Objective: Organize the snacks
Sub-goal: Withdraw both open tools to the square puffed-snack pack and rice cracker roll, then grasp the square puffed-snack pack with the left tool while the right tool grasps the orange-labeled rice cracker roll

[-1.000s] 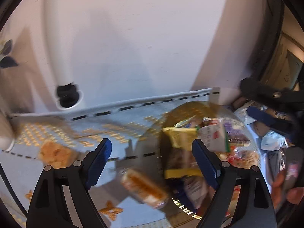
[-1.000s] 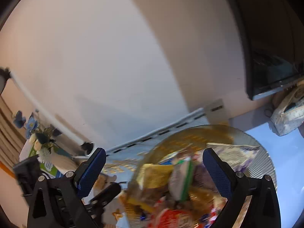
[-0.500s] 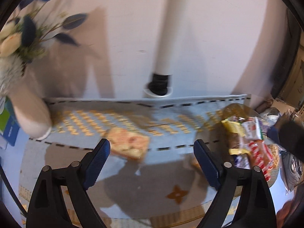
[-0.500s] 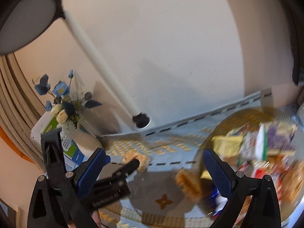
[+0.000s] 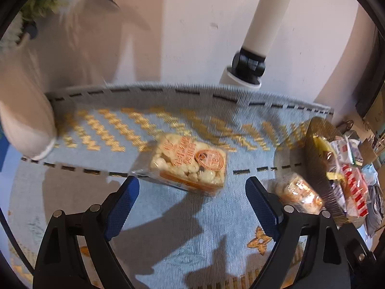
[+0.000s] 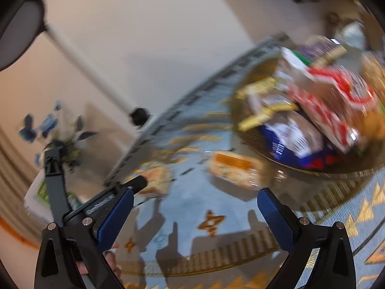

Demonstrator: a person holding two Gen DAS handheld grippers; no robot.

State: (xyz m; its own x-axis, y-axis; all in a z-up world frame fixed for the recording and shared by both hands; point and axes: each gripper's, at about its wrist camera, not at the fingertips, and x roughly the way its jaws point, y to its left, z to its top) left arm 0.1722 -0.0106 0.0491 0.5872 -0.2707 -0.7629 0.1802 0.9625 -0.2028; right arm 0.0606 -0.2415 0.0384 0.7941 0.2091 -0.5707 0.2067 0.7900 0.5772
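Observation:
Two clear-wrapped orange rice-crisp snack packs lie on a light blue patterned cloth (image 5: pixel 192 228). One snack pack (image 5: pixel 190 166) lies just ahead of my left gripper (image 5: pixel 192 196), whose blue pads stand wide open and empty. The second pack (image 5: pixel 298 192) (image 6: pixel 235 168) rests against a brown wicker basket (image 5: pixel 315 130) (image 6: pixel 312 168) heaped with wrapped snacks. My right gripper (image 6: pixel 195 209) is open too, empty, a short way before that second pack. The left gripper's black body (image 6: pixel 101 204) shows at the right wrist view's lower left, near the first pack (image 6: pixel 156 180).
A white lamp pole on a black joint (image 5: pixel 249 65) stands at the cloth's far edge by the wall. A pale vase (image 5: pixel 24 130) with blue flowers (image 6: pixel 48 125) sits at the left. Bags and clutter (image 5: pixel 368 159) lie beyond the basket on the right.
Both views have swung left and down, away from the basket toward the cloth. The first snack pack now sits centred and closer before the left gripper; the second pack is nearer the right gripper.

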